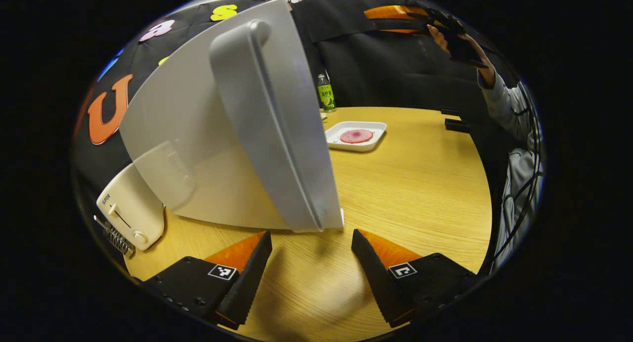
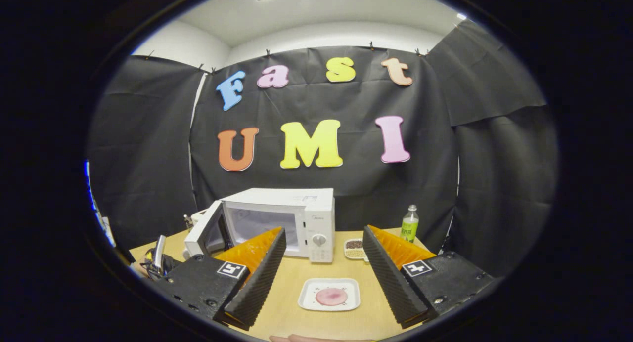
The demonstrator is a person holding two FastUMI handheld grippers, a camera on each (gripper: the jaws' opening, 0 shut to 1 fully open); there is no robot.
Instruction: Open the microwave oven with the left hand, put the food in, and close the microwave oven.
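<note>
Door swung partway open on the boxy white microwave oven (image 2: 277, 223). Our left gripper (image 1: 311, 263) and right gripper (image 2: 324, 268), fingers spread, hold nothing. Food on its shallow white square tray (image 2: 330, 295) looks light, rigid, probably slick; we'd pinch its rim.

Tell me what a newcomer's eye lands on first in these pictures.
First the white microwave door, swung open and looming just ahead of the left tongs, which are open and holding nothing. Next the white tray with a pink round of food, lying on the wooden table in front of the microwave, between the open right tongs.
</note>
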